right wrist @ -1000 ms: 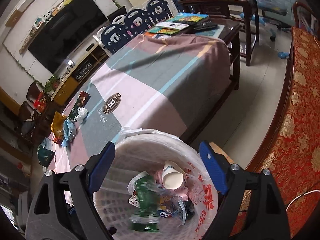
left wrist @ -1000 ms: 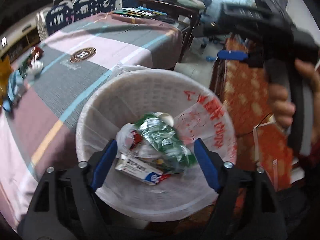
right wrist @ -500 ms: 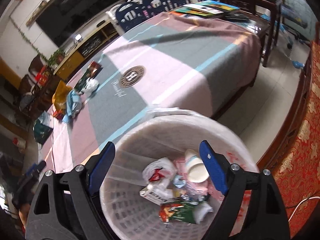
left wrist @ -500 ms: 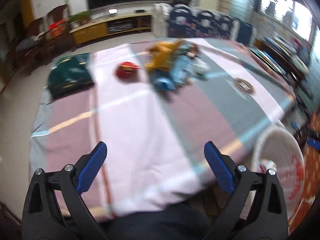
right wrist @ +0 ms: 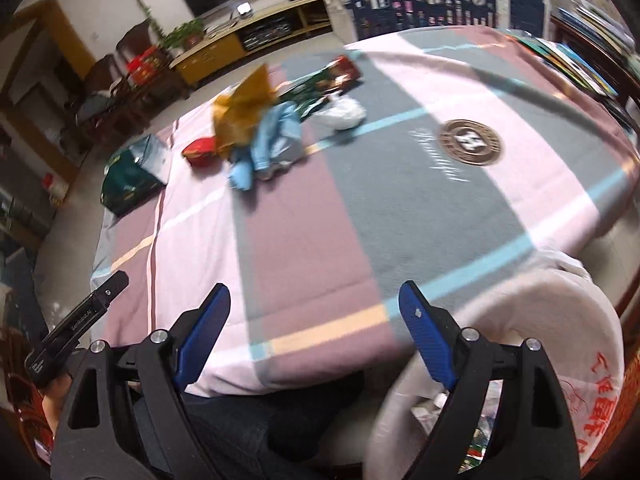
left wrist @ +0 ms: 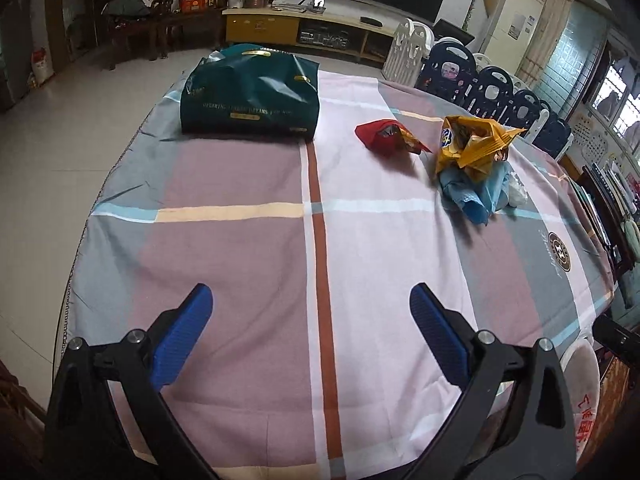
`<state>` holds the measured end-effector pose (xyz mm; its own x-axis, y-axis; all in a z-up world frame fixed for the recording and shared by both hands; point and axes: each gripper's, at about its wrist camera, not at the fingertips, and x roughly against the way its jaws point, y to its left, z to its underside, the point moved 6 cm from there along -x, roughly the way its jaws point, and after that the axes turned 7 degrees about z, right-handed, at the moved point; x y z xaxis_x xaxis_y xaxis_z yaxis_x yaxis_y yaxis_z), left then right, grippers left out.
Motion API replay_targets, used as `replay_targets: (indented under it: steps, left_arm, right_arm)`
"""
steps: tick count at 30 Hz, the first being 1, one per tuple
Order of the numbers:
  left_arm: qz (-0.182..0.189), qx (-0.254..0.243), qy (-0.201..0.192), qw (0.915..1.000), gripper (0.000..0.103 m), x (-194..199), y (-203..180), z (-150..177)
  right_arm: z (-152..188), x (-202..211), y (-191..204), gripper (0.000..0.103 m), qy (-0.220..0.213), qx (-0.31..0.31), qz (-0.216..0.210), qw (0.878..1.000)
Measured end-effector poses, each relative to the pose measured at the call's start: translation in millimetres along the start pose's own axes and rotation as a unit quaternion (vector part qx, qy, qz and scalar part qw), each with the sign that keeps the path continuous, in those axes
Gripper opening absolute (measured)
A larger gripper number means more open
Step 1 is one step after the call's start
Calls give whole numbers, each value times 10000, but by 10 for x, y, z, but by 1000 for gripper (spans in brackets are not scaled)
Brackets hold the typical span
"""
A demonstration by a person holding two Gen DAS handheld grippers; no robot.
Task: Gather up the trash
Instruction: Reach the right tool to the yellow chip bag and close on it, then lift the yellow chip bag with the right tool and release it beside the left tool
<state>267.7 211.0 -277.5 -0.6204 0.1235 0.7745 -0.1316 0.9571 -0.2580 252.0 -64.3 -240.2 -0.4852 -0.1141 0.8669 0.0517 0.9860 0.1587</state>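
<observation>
A checked cloth in pink, mauve and grey covers the table (left wrist: 248, 248), which fills both wrist views. At its near right corner stands the white bin (right wrist: 568, 320), lined with a plastic bag with red print; it sits beside and partly behind the right gripper's right-hand finger. On the far left of the cloth lies a dark green bag (left wrist: 250, 94). Right of it, well ahead of both pairs of fingers, the trash lies in a loose group: a yellow snack wrapper (left wrist: 472, 140) resting on a crumpled blue cloth (left wrist: 474, 194), with a red wrapper (left wrist: 386, 136) just beside them. The left gripper (left wrist: 310, 312) and the right gripper (right wrist: 314, 306) both hover over the near edge with jaws spread wide, holding nothing.
</observation>
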Motion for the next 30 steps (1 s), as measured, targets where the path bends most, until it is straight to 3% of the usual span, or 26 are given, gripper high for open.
replay_targets:
  steps: [4,8,13,17,21,25,26,28,30]
  left_arm:
    - [12,126,-24,9999,99,6,64,-41]
    - [177,776,-75,9968,99,19,277,-73]
    - [420,1477,-1,9881,99,-3,454,-43]
    - [256,1428,-84,9894,99,23,460,-45]
    - [116,1195,-161,9926,99,59,406,-71]
    - [-98,829,-289,9961,99,93,339,-110]
    - [-131,771,-283,9965,99,94,337,-110]
    - [-186,663,-288,9972,99,92,312,-114]
    - [-253,579,-311,9975,99,97,299,-121]
  right_arm:
    - [-33,-198,344,84,130,255,-25,9996]
    - [-206,-295,538,84,35,265,83,9996]
    - [-625,-293,765,84,-391,229,102,9989]
    - [-1044,-341,1076,87,-691,227,-198,9972]
    - [-1473,-498,1161,88,-1064,186,665,9919]
    - [-1735,-670,1082,88,-1212,-94,1045,9871]
    - [-1780,-717,1074,85,-1205,1,1130,9863]
    - [-1809,-805,1063,48,-1105,260,1178,9865]
    - [-1744,-892,1052,27,-911,451,1028,9895]
